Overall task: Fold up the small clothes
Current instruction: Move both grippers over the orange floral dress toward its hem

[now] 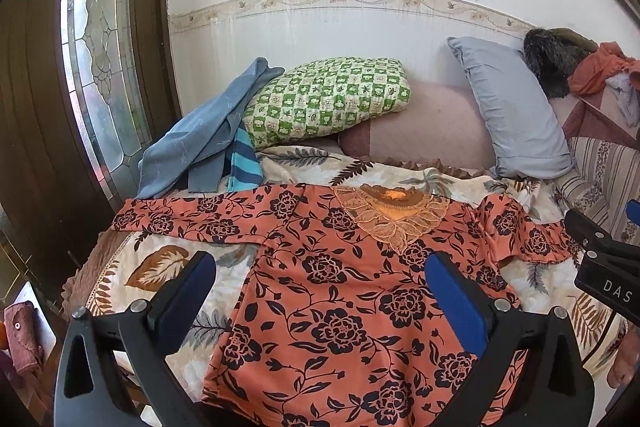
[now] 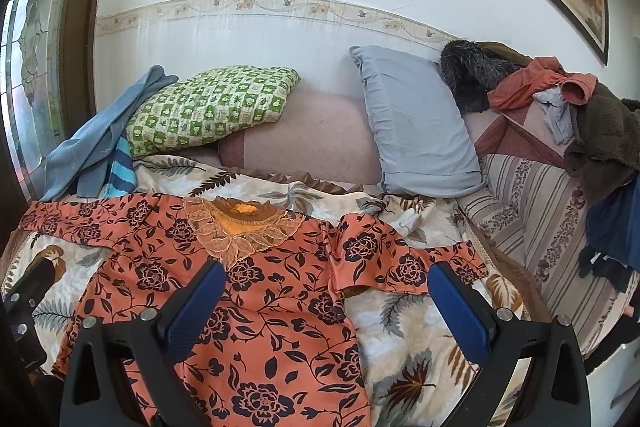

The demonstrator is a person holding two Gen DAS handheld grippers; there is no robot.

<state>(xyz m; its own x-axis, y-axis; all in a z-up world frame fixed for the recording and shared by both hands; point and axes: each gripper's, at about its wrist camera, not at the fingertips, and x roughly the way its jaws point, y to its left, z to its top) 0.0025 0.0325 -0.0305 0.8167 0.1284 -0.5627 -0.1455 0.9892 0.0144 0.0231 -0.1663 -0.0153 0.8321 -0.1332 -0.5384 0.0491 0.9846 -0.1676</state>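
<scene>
An orange top with dark flowers and a lace neckline (image 1: 340, 279) (image 2: 224, 291) lies flat on the leaf-print bedspread (image 1: 160, 267) (image 2: 404, 347), sleeves spread left and right. The right sleeve (image 2: 400, 263) is bunched and partly folded. My left gripper (image 1: 320, 287) hovers open above the top's body, nothing between its blue pads. My right gripper (image 2: 326, 303) is open over the top's right side and the bedspread, empty. The right gripper's black body (image 1: 604, 267) shows at the right edge of the left wrist view.
Behind the top lie a green checked pillow (image 1: 328, 99), a grey-blue pillow (image 1: 516, 111), blue cloths (image 1: 200, 139) and a pink bolster (image 2: 320, 135). A pile of clothes (image 2: 580, 107) sits at the right. A glass door (image 1: 100, 47) stands left; the wall is close behind.
</scene>
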